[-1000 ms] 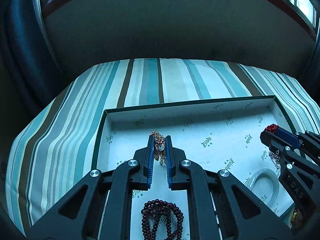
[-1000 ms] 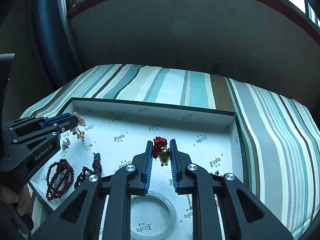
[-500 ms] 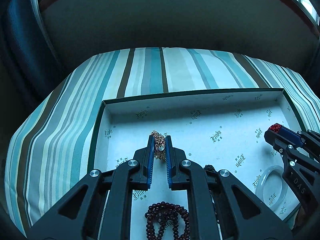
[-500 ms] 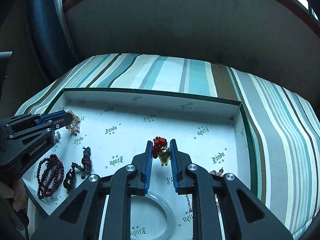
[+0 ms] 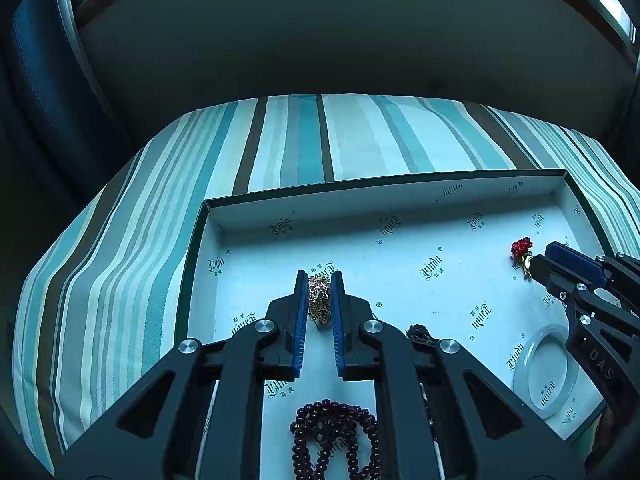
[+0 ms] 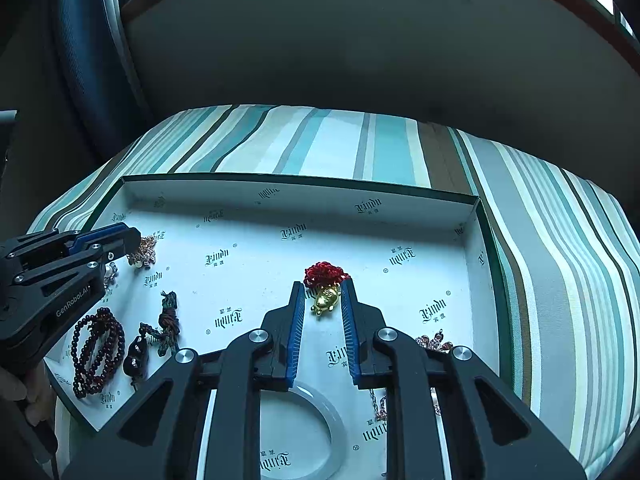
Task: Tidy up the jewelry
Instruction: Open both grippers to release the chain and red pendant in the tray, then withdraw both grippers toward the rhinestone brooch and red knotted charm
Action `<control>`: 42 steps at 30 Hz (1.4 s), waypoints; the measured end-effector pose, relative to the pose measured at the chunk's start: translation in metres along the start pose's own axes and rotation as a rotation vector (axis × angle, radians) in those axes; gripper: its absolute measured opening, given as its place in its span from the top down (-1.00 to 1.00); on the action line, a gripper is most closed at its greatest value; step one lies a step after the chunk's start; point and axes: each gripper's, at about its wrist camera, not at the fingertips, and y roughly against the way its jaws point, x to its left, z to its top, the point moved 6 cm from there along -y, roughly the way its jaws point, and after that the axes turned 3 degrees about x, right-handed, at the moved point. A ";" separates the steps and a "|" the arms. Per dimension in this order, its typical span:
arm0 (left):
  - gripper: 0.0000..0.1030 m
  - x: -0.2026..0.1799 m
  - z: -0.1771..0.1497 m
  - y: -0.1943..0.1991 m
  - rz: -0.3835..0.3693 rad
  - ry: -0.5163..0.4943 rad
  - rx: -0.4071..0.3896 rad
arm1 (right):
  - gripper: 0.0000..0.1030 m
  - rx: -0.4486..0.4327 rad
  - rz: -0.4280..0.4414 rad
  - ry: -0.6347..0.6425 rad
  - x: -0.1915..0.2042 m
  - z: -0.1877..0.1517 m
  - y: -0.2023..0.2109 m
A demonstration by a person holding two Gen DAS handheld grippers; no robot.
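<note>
Inside the white printed tray, which sits on striped cloth, we note both tools low over the floor of the box. Left gripper: fingers narrow, pads pressed on a gold chain cluster that fills the gap between them near the tips. From the right wrist view the same cluster hangs just under the left gripper, at or very near the tray floor in the left part of the tray; whether it touches we cannot tell. Right gripper: fingers have just been opening slightly and stand narrow. A gold charm on a red knot lies between them. The charm sits against the right-hand pad with a sliver of gap at the left-hand pad, so we read it as loose, not pinched. The red knot bunches just past the fingertips. In the left wrist view the charm shows at the tip of the right gripper, toward the tray's right side and well apart from the chain cluster. Other pieces logged on the tray floor: a dark red bead bracelet near the front left, a dark knotted cord just beside it, a pale bangle under the right gripper's frame, and a small red-stoned piece to the right of the fingers. Part of a hand shows below the left gripper's body.
</note>
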 end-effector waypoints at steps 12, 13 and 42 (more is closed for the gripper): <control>0.12 -0.002 0.001 0.004 -0.001 0.003 -0.016 | 0.10 -0.022 -0.003 -0.015 -0.003 0.000 0.008; 0.03 -0.002 0.002 0.005 0.001 0.005 -0.022 | 0.10 -0.025 -0.003 -0.016 -0.003 0.000 0.009; -0.71 0.008 -0.004 0.085 0.029 0.042 -0.163 | -0.50 -0.152 -0.029 -0.010 -0.010 0.008 0.079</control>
